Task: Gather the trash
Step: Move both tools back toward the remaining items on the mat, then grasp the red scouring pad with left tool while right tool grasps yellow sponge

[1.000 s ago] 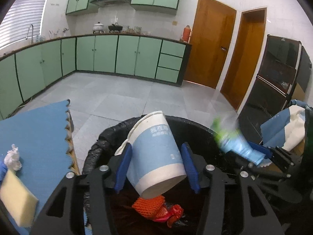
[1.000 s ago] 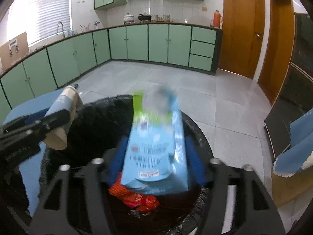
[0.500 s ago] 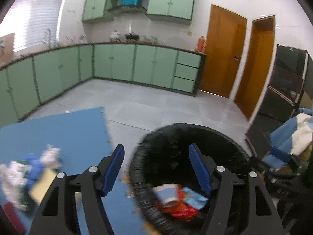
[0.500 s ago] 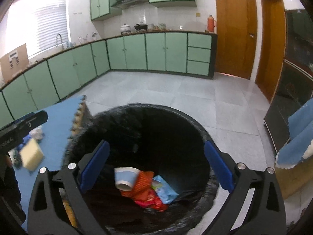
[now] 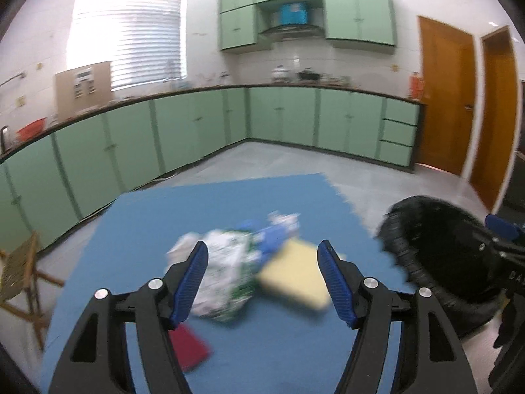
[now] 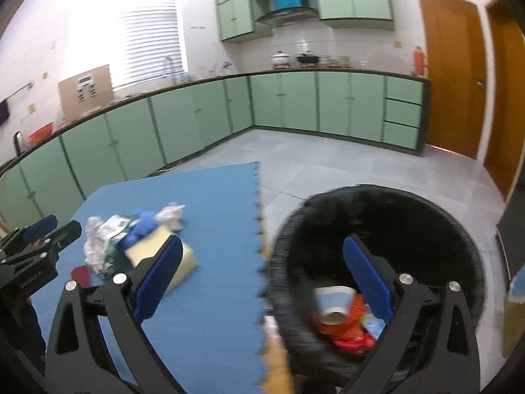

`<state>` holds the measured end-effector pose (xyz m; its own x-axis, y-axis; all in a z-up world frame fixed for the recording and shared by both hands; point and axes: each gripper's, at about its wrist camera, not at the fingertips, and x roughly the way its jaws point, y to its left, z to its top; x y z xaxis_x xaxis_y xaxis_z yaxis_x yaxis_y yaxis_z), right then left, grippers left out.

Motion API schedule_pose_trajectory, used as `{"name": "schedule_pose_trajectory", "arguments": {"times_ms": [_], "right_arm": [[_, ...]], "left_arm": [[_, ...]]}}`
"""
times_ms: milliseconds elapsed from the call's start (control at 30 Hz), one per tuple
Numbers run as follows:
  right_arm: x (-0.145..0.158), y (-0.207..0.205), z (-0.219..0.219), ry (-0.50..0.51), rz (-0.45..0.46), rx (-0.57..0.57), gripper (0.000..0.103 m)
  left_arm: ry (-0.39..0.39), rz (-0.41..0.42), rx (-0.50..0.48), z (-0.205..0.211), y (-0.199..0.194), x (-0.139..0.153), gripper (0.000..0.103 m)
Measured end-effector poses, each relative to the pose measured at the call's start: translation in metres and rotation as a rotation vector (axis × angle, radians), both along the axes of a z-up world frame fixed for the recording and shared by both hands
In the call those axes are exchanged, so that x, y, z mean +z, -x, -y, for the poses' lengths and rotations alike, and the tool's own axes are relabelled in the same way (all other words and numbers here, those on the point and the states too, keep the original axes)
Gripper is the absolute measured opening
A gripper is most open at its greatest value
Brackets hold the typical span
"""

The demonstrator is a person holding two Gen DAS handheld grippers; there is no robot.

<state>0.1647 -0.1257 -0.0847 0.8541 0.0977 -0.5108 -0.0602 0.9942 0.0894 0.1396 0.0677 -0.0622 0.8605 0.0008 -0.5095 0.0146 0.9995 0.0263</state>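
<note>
both grippers hang empty – left gripper (image 5: 262,279) fingers apart, right gripper (image 6: 262,279) fingers wide. blurred trash pile (image 5: 249,269) lies on the blue mat (image 5: 197,210); bin (image 6: 387,226) contents – a cup (image 6: 334,300) – partly hidden.

one trash bin (image 6: 377,203), one blue mat (image 6: 210,282), two hand-held grippers.

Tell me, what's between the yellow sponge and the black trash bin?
Just bare blue mat and its jagged edge. The right wrist view shows nothing lying between the yellow sponge and the black trash bin.
</note>
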Motion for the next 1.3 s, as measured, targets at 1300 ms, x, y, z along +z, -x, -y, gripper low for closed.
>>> {"name": "schedule_pose_trajectory", "arguments": {"times_ms": [1300], "right_arm": [[-0.066, -0.025, -0.101, 0.112, -0.096, 0.187, 0.095]], "left_arm": [[0.168, -0.322, 0.229, -0.083, -0.013, -0.106, 0.058]]}}
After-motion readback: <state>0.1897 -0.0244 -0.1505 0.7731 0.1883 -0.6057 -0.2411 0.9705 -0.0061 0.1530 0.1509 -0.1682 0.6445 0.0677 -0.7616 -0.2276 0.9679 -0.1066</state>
